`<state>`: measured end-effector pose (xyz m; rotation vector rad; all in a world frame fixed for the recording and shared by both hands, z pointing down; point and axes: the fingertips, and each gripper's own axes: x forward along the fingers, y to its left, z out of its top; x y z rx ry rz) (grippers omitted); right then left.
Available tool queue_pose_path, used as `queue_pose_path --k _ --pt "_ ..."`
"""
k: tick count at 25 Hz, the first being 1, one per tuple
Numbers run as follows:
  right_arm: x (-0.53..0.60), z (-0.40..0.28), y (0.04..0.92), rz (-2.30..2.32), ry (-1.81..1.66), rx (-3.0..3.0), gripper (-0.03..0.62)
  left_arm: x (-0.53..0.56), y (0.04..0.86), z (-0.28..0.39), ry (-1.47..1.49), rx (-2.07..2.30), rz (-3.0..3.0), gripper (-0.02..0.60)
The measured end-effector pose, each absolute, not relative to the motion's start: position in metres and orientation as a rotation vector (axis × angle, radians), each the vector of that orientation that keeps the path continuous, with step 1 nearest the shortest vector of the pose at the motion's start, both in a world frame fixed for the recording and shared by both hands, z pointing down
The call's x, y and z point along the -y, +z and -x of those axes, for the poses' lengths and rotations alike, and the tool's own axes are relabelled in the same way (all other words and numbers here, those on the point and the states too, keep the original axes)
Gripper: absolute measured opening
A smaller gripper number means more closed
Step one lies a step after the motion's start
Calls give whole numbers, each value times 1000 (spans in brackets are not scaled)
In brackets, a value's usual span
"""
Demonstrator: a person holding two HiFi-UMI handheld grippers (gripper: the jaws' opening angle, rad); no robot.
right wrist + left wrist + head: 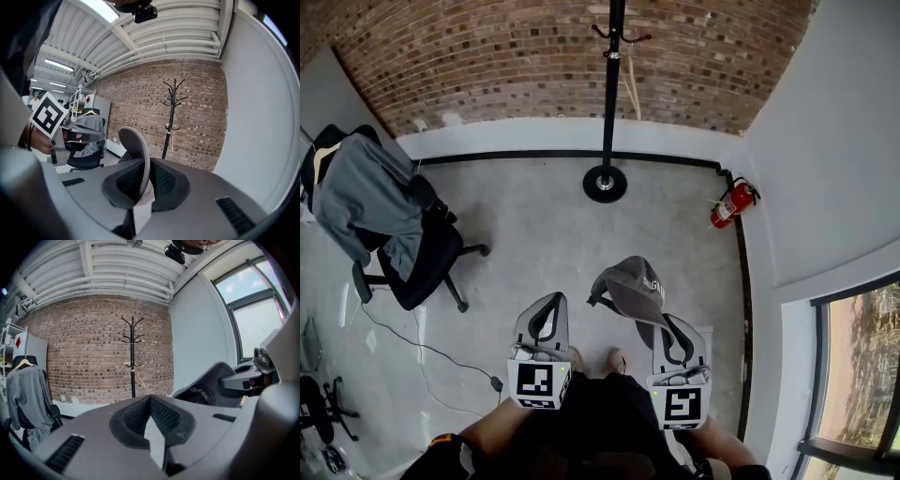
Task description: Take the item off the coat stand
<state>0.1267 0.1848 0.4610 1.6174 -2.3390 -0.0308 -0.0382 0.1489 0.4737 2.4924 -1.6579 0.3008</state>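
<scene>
Over a concrete floor (525, 234), well clear of the far brick wall (487, 56) and coat stand (609, 103), the cap's (628, 286) brim is pinched between the right gripper's (144, 174) fingers, while the left gripper's (150, 401) fingers are closed, empty.

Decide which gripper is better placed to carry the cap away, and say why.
Right. The right gripper is shut on the cap's brim, far from the coat stand. The left gripper is shut on nothing, beside the cap.
</scene>
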Motion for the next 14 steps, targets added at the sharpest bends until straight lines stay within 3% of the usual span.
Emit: queue_pose_path --k 14 --pt "-204 -122 466 -1630 61 2245 32 -166 469 49 274 1640 -2500 18"
